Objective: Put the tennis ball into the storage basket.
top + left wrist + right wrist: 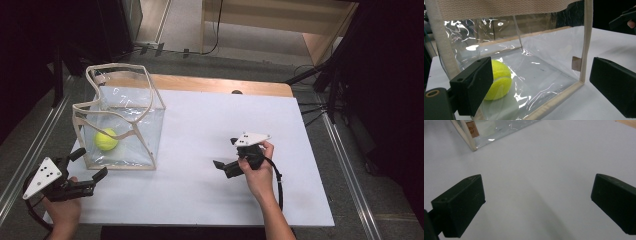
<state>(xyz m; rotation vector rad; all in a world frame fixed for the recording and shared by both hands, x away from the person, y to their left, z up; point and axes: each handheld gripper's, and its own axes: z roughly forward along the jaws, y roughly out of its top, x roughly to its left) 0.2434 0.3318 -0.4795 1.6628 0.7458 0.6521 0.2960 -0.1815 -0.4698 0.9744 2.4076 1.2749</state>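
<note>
Left gripper [91, 163]: jaws spread wide with nothing between them, pointed at the near corner of the bag [152, 127], just short of its near wall and not touching it. Right gripper [226, 153]: jaws likewise spread and unladen, over bare board [200, 190], well apart from the bag.

Counts: two grippers, one bag, one ball [106, 139], one board.

Bag: a clear plastic box-shaped tote edged all round in cream webbing, standing upright and open-topped at the board's left end; two webbing handles rise in loops above its rim. In the left gripper view the walls [541, 50] show creases and bright glare. A small tan tag [576, 63] is sewn at one lower side seam; the right gripper view shows it [470, 129] with faint print too blurred to read.

Ball [497, 80]: yellow-green, felt-covered, with a pale curved seam; it rests on the bag's floor near the left-front corner. No brand mark can be made out.

Board: plain white, lying on a wooden table [210, 84].
</note>
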